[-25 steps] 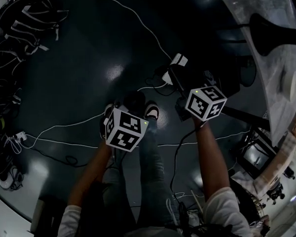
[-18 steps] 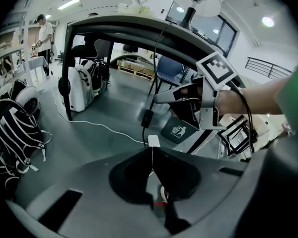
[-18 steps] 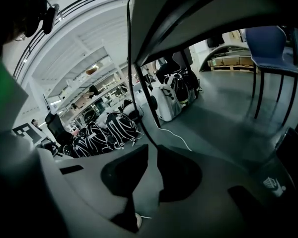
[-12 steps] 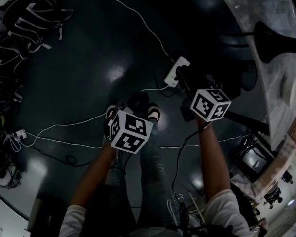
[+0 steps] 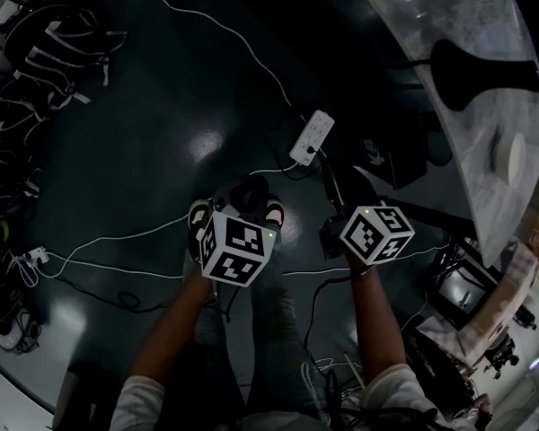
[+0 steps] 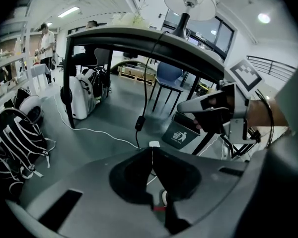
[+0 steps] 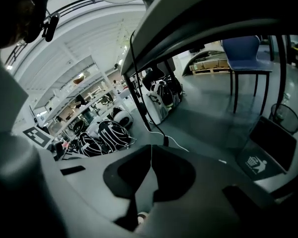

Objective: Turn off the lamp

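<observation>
Left gripper (image 6: 151, 155), right gripper (image 7: 150, 162): jaws together, empty, held below the grey table (image 6: 119, 33) edge. White-shaded black-stemmed lamp (image 6: 188, 4) stands on top. The low hold suits the block on its hanging black cord (image 6: 139, 123), possibly the switch.

Lamp (image 6: 190, 1): the shade is cut off by the top edge in both gripper views (the right one shows only a sliver), and the table (image 6: 139, 33) rim hides where the base stands. Whether the bulb burns cannot be told. Cord switch (image 6: 138, 123): too small to read its setting. Left tongs (image 6: 151, 156) and right tongs (image 7: 150, 156): in the head view each marker cube (image 5: 238, 250) covers the jaws. The person's shoes (image 5: 276, 207) are partly hidden there behind the left cube.
</observation>
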Motion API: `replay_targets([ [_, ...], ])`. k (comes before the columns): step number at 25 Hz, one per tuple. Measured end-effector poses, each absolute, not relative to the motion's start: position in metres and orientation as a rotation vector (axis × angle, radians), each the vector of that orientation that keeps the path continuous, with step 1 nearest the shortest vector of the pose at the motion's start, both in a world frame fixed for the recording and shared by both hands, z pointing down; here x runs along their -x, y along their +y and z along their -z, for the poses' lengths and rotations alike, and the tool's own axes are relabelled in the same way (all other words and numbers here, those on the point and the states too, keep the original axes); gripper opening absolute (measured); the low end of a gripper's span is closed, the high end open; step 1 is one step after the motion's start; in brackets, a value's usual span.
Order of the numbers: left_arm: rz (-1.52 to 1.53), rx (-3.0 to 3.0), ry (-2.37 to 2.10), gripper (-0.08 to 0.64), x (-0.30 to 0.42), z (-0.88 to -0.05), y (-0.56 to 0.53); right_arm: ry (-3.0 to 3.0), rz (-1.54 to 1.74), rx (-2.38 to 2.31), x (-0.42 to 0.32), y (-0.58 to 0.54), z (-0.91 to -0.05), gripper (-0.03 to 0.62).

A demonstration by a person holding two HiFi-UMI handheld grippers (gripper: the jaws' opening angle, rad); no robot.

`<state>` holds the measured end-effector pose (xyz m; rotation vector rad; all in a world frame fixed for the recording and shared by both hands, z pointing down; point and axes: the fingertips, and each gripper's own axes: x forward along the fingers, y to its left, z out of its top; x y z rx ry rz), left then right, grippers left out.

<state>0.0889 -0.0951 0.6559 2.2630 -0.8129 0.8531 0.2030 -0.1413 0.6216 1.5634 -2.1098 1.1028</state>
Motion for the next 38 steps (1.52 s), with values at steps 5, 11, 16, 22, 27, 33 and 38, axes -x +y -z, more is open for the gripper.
replay_targets([
  [5,-0.844,-2.262,-0.849,0.009,-0.093,-0.627,-0.100,-2.048,-1.206,-1.656,-0.204,-0.118,-0.604,0.002],
  [11,-0.824,-2.219,-0.875,0.009,-0.094,-0.571,-0.093,-1.982,-1.320,-1.705,-0.193,-0.093,-0.568,0.002],
  [16,-0.813,-2.202,-0.932,0.009,-0.088,-0.516,-0.101,-1.987,-1.259,-1.775,-0.184,-0.094,-0.496,0.000],
  [22,-0.727,-2.176,-0.997,0.009,-0.099,-0.422,-0.097,-2.006,-1.204,-1.815,-0.183,-0.091,-0.409,0.000],
  [27,-0.629,-2.211,-1.067,0.009,-0.107,-0.340,-0.100,-2.021,-1.121,-1.832,-0.186,-0.100,-0.351,0.000],
  [33,-0.570,-2.279,-1.125,0.009,-0.110,-0.280,-0.111,-2.067,-0.972,-1.805,-0.189,-0.106,-0.302,0.000],
  [38,-0.489,-2.304,-1.163,0.009,-0.111,-0.251,-0.131,-2.096,-0.910,-1.839,-0.202,-0.117,-0.273,0.001],
])
